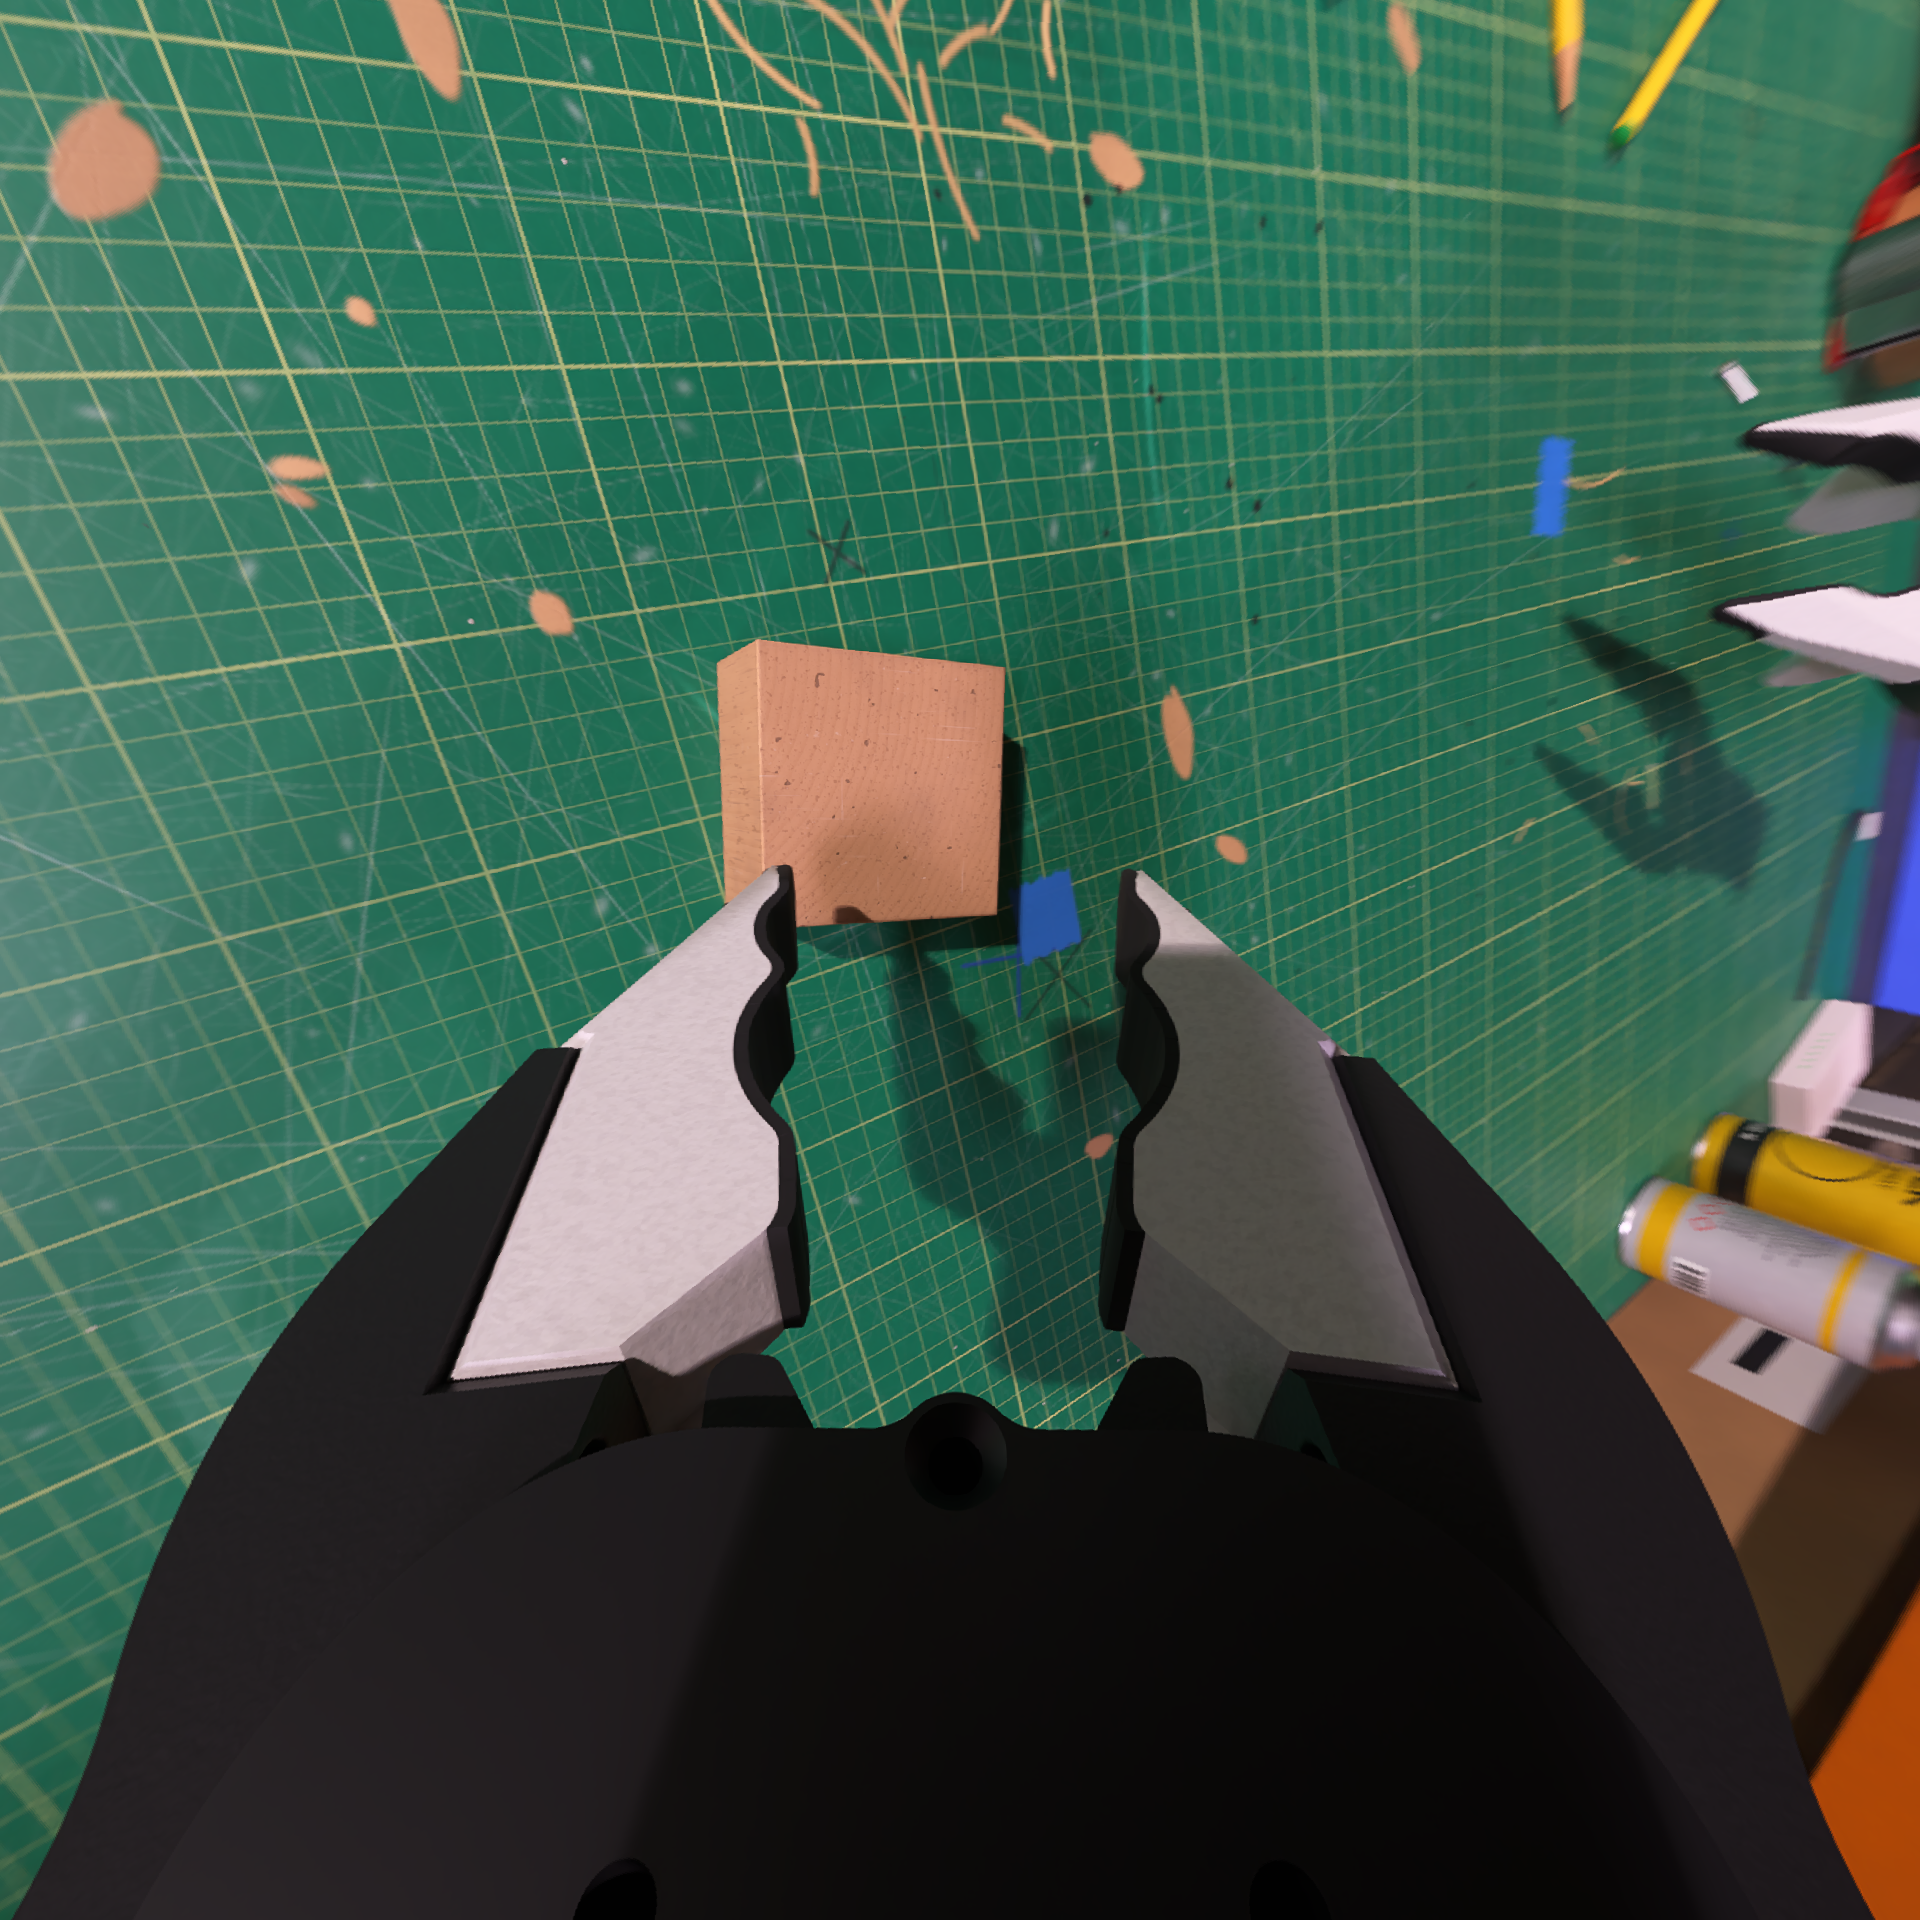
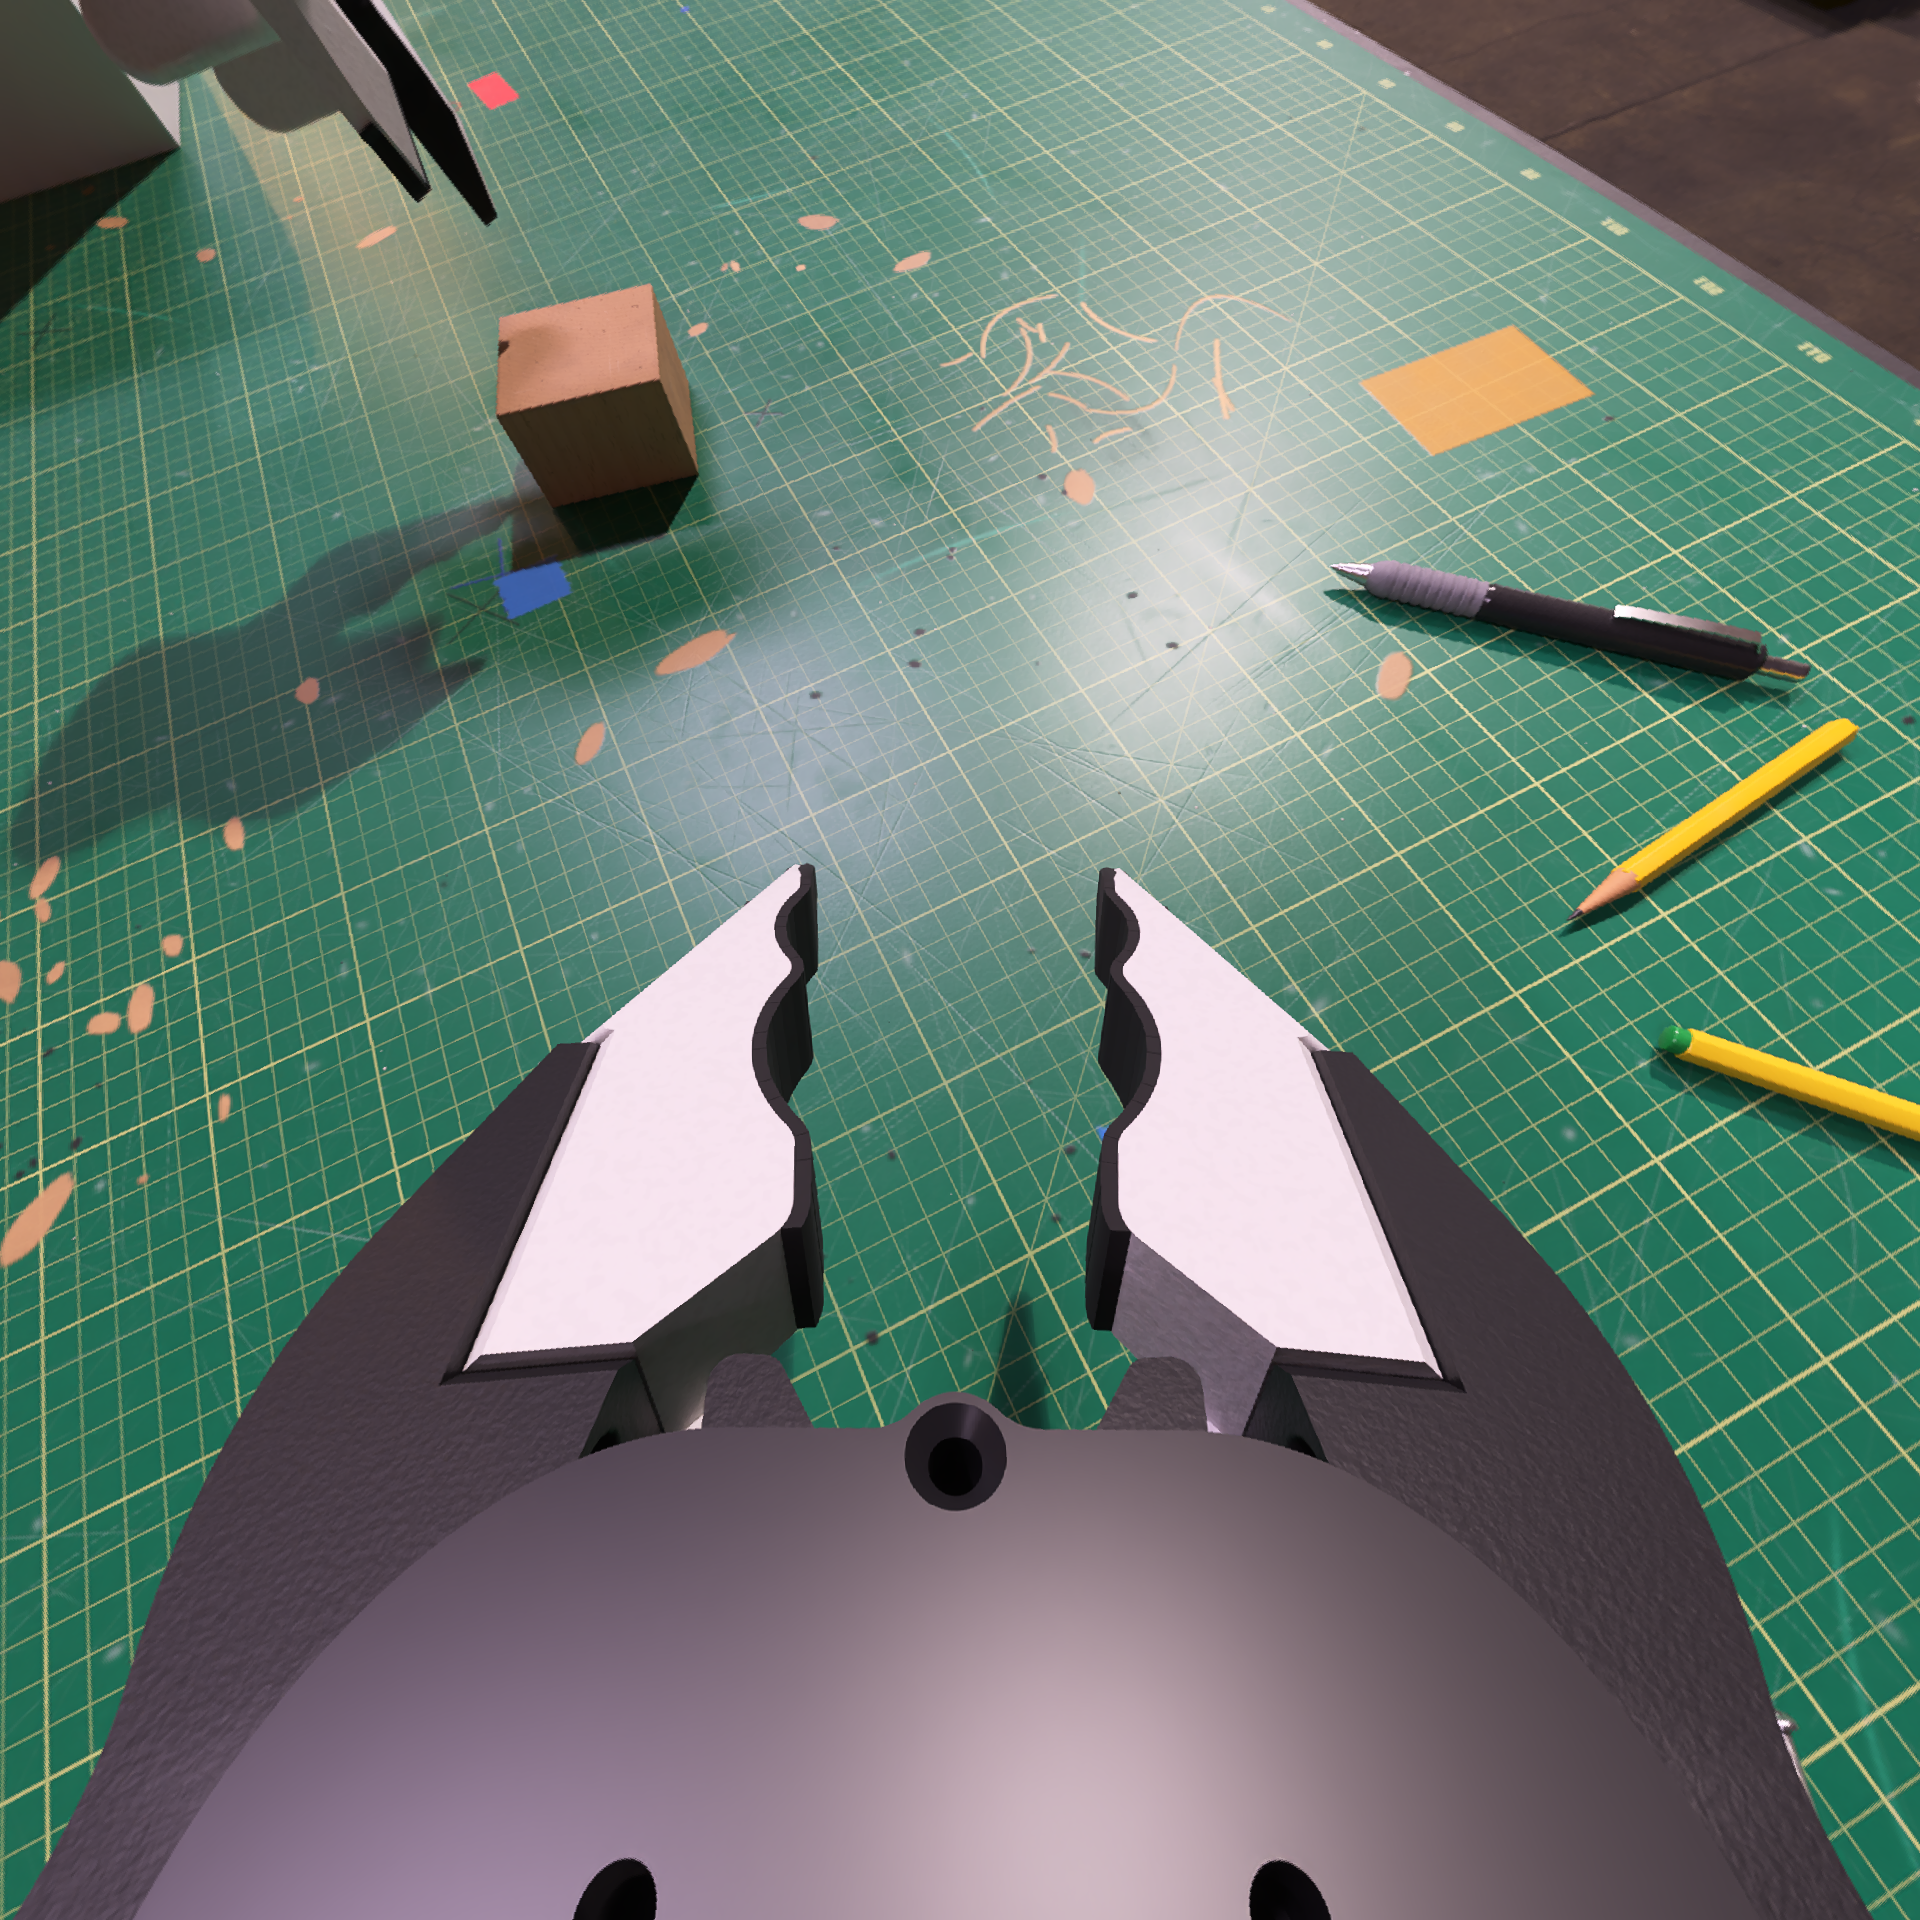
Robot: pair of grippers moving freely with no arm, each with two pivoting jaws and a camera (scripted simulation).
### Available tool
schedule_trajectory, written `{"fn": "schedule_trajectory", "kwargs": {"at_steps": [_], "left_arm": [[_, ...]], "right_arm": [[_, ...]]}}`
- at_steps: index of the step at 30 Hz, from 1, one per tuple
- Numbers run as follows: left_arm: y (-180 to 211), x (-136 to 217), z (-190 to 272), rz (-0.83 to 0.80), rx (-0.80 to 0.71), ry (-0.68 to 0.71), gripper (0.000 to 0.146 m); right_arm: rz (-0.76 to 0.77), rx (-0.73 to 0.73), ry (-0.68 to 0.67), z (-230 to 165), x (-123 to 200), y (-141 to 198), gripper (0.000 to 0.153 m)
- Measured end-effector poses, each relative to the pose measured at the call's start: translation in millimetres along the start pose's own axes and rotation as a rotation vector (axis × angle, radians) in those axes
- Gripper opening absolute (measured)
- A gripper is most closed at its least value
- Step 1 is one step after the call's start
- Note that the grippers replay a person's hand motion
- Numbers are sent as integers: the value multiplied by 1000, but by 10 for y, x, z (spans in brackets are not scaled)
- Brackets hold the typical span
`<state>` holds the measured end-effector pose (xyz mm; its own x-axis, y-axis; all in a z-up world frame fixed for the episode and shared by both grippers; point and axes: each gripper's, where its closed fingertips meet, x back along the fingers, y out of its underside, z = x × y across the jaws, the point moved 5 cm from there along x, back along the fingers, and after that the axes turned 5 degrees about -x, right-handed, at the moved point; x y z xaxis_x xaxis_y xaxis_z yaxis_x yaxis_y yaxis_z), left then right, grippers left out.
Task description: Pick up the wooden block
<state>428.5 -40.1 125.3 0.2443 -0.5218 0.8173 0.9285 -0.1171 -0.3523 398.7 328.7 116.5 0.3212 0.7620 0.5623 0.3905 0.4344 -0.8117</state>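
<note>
The wooden block (image 1: 862, 779) is a light brown cube resting on the green cutting mat (image 1: 416, 727). My left gripper (image 1: 956, 883) is open and empty above the mat, looking down; the block lies just beyond the fingertips, slightly left of the gap. In the right wrist view the block (image 2: 597, 400) sits far off at the upper left, with the left gripper's fingers (image 2: 416, 135) hanging above and behind it. My right gripper (image 2: 956, 883) is open and empty over the mat, well away from the block. Its fingers (image 1: 1839, 634) show at the right edge of the left wrist view.
A black pen (image 2: 1569, 623) and two yellow pencils (image 2: 1714, 816) (image 2: 1797, 1081) lie on the mat at the right. Blue tape (image 2: 532, 588) lies beside the block; an orange square (image 2: 1475, 387) is farther off. Paint tubes (image 1: 1766, 1257), a white box (image 2: 62, 104), wood shavings. Mat edge upper right.
</note>
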Motion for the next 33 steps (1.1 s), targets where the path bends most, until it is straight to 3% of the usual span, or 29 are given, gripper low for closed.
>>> {"fn": "schedule_trajectory", "kwargs": {"at_steps": [6, 12, 33], "left_arm": [[-86, -111, 45, -95, -155, -237, 78], [-18, -367, 73, -169, -187, -335, 85], [69, -707, -42, -235, -128, -437, 85]], "right_arm": [[14, 18, -15, -42, 2, -40, 54], [49, 8, -34, -44, 30, -40, 54], [117, -1, -64, -40, 114, -66, 53]]}}
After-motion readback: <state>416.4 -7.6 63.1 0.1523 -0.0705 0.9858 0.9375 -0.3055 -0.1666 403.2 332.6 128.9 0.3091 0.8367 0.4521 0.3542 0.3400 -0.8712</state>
